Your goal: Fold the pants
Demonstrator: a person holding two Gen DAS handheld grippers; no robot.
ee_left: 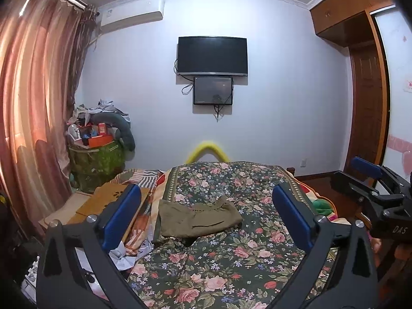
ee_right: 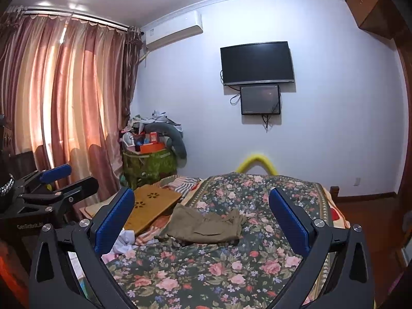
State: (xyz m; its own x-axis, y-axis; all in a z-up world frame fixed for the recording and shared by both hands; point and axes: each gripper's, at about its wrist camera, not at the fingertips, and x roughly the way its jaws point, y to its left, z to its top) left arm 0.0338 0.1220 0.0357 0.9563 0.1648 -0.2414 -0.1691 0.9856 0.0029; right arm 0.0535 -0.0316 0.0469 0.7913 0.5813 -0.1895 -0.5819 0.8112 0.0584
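Olive-green pants (ee_left: 197,219) lie in a folded, slightly rumpled bundle on the floral bedspread (ee_left: 231,257), mid-bed. In the right wrist view the pants (ee_right: 206,225) lie left of centre. My left gripper (ee_left: 206,203) is open and empty, held above the bed, short of the pants. My right gripper (ee_right: 202,203) is open and empty too, also back from the pants. The right gripper shows at the right edge of the left wrist view (ee_left: 370,180), and the left gripper at the left edge of the right wrist view (ee_right: 51,180).
A wooden lap tray (ee_right: 152,206) lies left of the pants beside a striped cloth. A green hamper (ee_left: 97,162) heaped with clutter stands in the corner by pink curtains (ee_left: 33,103). Two screens (ee_left: 212,56) hang on the far wall. A wooden wardrobe (ee_left: 365,103) stands right.
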